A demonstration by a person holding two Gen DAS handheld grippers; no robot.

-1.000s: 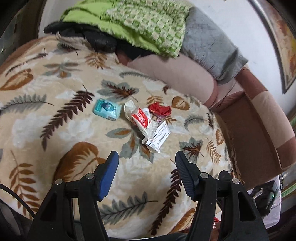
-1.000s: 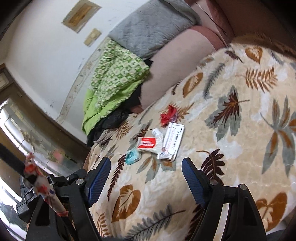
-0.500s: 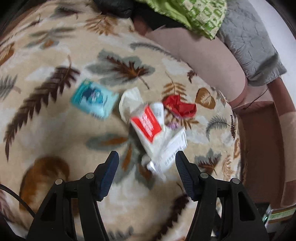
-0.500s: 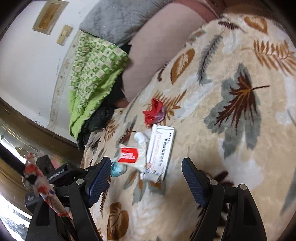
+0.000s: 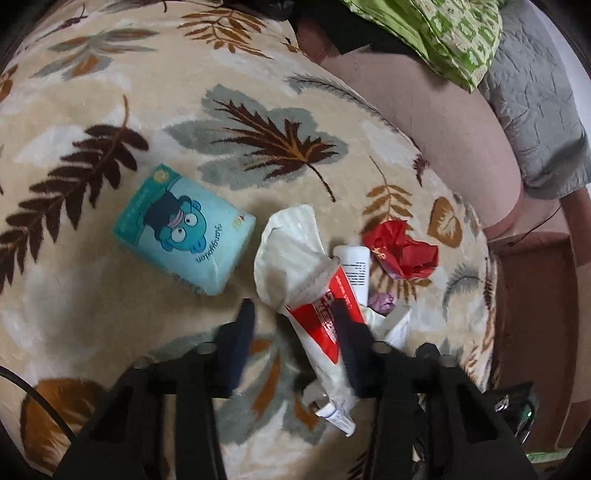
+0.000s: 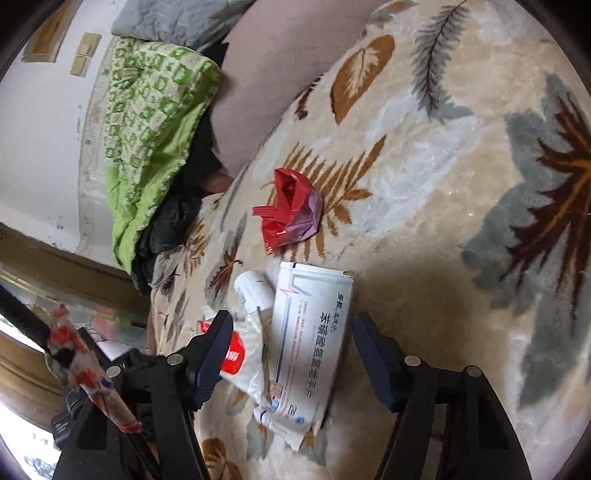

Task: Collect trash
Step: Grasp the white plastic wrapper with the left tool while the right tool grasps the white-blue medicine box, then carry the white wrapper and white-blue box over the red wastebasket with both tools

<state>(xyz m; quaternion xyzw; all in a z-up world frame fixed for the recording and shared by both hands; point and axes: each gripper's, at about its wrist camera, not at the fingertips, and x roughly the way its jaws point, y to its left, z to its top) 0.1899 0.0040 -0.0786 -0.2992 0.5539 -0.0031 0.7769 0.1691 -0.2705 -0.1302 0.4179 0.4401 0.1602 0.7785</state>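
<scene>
Both grippers, left (image 5: pixel 291 317) and right (image 6: pixel 291 339), hang over the blanket (image 5: pixel 110 92) with fingers released, straddling the red-and-white wrapper (image 5: pixel 325 325) and white packet (image 6: pixel 314 332) respectively.

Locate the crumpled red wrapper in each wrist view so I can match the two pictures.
Left wrist view: the crumpled red wrapper lies right of centre on the leaf-print blanket, just right of the white tube.
Right wrist view: the wrapper sits just left of centre, beyond the white printed packet.
Shared landmark: the green checked quilt at the blanket's far edge.
</scene>
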